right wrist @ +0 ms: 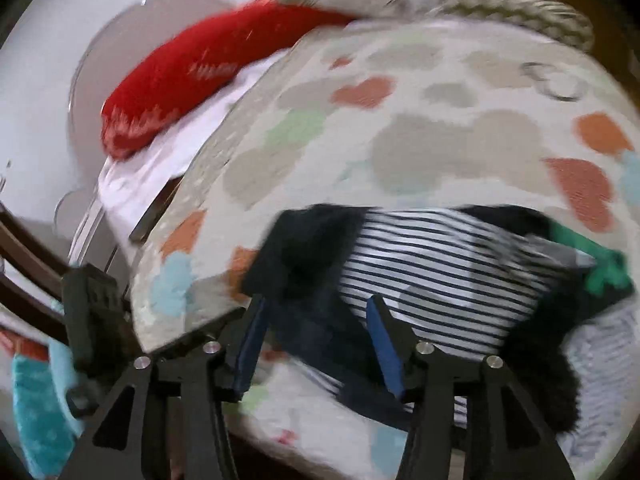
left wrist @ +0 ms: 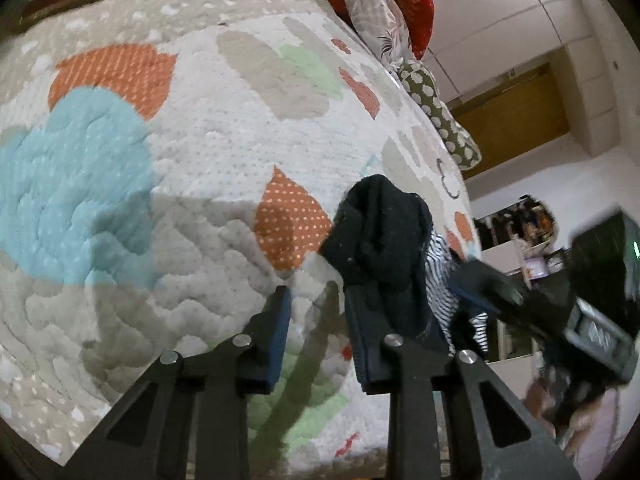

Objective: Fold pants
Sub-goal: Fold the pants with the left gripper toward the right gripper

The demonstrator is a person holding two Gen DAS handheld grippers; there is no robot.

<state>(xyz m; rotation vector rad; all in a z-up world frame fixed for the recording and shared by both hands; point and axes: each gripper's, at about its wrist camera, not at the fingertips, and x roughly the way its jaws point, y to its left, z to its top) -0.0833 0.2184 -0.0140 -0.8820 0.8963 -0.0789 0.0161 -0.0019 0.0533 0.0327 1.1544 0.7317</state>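
Bottom of the frame, the left gripper [left wrist: 316, 320] has its jaws narrowly apart over bare patchwork quilted bedspread [left wrist: 192, 168] with nothing between them, while the right gripper [right wrist: 316, 340] sits half open over dark cloth, not clamping, probably lining up a grab. The pants [right wrist: 432, 276], a crumpled black fuzzy and navy-white striped heap, lie mid-frame on the bed, totally unfolded, red pillow [right wrist: 192, 76] behind at upper left.

— Counted on the bed: one quilted bedspread [left wrist: 224, 160], one red pillow [right wrist: 192, 80], one floral pillow [left wrist: 374, 16].

— Plus one striped garment [right wrist: 440, 272], one dark fuzzy garment [left wrist: 380, 236], two grippers.
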